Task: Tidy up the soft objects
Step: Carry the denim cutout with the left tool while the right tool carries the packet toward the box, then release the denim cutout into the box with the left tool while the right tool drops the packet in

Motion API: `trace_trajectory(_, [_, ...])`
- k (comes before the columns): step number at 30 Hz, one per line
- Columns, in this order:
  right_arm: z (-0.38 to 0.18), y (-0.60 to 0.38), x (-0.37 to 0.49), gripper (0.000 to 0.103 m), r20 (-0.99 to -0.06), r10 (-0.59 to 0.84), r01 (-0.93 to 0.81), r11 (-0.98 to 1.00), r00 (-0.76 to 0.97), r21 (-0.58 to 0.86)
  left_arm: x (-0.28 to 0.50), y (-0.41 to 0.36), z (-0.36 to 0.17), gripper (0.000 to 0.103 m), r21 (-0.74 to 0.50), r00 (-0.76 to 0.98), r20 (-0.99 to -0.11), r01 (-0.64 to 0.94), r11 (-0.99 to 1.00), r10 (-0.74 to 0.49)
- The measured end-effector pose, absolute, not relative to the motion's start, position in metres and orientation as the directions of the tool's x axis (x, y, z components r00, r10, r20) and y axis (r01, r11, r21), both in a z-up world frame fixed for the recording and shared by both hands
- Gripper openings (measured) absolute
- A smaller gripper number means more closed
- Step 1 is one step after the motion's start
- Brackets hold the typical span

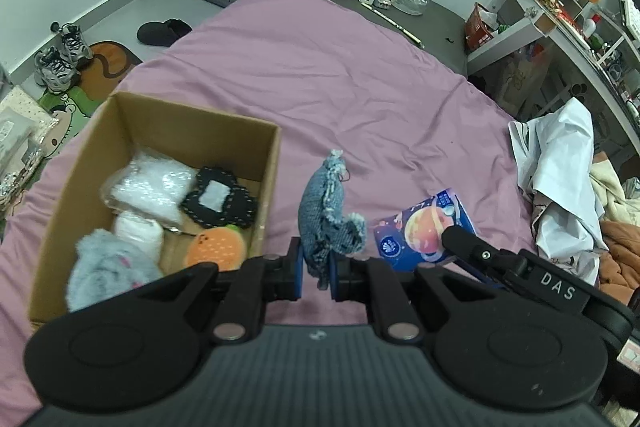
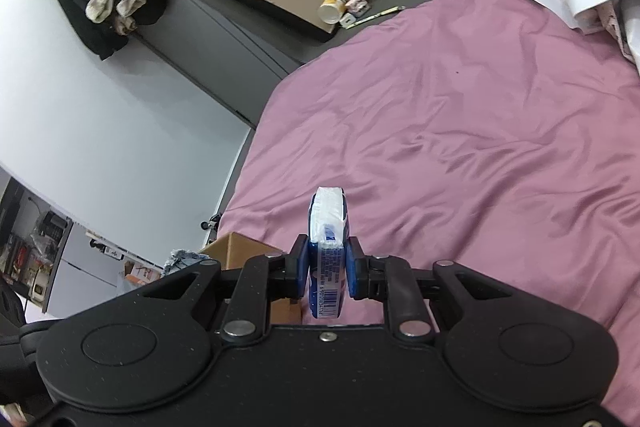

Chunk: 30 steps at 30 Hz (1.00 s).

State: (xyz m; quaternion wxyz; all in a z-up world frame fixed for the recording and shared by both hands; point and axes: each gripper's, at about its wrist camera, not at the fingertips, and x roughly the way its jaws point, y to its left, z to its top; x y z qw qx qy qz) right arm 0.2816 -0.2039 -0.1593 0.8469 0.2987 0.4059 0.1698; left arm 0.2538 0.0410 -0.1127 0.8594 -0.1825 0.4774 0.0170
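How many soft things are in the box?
5: fluffy grey toy, white roll, clear white bag, black patch, orange burger toy. More may hide underneath.

One cardboard box (image 1: 262, 163) holds five soft things: one white bag (image 1: 148, 187), one black patch (image 1: 220, 201), one white roll (image 1: 138, 233), one orange burger (image 1: 216, 247), one grey plush (image 1: 110, 273). Outside it: one denim toy (image 1: 326, 219), one tissue pack (image 1: 424, 229), two grippers (image 1: 316, 275) (image 2: 326, 269).

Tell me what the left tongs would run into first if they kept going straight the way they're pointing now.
Probably just the pink bedsheet. The left tongs, shut on the denim toy, point past the cardboard box on their left and the tissue pack on their right. Depth is hard to judge.
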Motion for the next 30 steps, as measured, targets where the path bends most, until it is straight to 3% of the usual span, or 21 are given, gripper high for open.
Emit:
trace_trajectory(19, [-0.151,-0.16,0.264,0.019,-0.566,0.574,-0.174,0.777,0.592,0.605,0.216,0.121,-0.123,0.012,-0.25,0.513,-0.854,-0.268,0.93,-0.082])
trace_trajectory(30, [-0.145,-0.143,0.258,0.019,-0.544,0.594,-0.206,0.765,0.593,0.61,0.217,0.138,-0.139,0.012,-0.334,0.516,-0.843,-0.273,0.902,-0.156])
